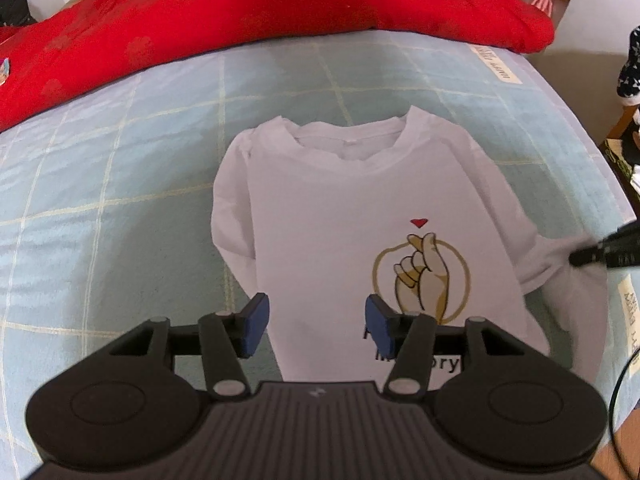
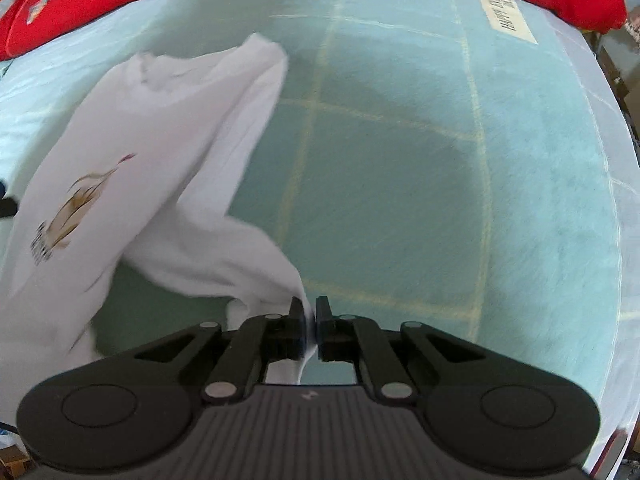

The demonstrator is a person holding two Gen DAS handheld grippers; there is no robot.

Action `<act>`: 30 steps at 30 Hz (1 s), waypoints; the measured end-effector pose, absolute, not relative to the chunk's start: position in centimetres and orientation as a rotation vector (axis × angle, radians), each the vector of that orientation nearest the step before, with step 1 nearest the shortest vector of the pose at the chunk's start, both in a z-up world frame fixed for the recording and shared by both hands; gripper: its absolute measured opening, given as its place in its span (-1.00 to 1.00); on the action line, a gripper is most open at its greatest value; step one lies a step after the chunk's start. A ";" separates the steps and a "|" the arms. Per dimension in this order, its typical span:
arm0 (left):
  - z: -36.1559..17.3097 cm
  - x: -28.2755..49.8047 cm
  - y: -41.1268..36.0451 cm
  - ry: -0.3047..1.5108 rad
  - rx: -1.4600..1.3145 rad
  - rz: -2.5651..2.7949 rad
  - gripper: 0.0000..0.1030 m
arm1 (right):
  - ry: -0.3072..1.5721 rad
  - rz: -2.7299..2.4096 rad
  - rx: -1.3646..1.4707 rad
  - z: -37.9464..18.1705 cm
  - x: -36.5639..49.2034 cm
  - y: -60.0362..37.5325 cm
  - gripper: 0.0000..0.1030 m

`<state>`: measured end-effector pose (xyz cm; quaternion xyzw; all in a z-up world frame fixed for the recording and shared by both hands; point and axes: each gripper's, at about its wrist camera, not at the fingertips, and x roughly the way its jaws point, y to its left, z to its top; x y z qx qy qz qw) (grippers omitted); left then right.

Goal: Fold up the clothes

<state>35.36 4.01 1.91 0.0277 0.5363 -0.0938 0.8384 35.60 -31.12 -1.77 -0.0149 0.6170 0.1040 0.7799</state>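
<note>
A white T-shirt (image 1: 340,216) with a hand-and-heart print lies face up on the pale green checked bedspread (image 1: 120,184), collar at the far end. Its left sleeve is tucked under the body. My left gripper (image 1: 316,322) hovers open over the shirt's lower part, blue pads apart with nothing between them. My right gripper (image 2: 309,320) is shut on the end of the right sleeve (image 2: 256,264) and holds it lifted off the bed. In the left wrist view the right gripper (image 1: 592,256) shows at the right edge, pinching that sleeve.
A thick red quilt (image 1: 260,4) is piled along the far side of the bed. White labels (image 2: 508,14) are sewn on the bedspread. The bed's right edge (image 2: 608,184) drops off, with dark clutter (image 1: 632,80) beyond it.
</note>
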 end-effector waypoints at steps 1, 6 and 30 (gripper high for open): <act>1.8 35.4 4.0 1.138 0.059 -0.197 0.05 | 1.333 0.219 -0.035 -2.0 36.2 -31.5 -0.85; 1.9 35.3 3.9 1.138 0.071 -0.200 0.07 | 1.314 0.155 -0.088 -2.9 38.1 -33.4 -0.85; 0.6 36.1 3.4 1.174 0.099 -0.223 0.08 | 1.285 -0.110 -0.197 -6.7 46.5 -44.7 -0.85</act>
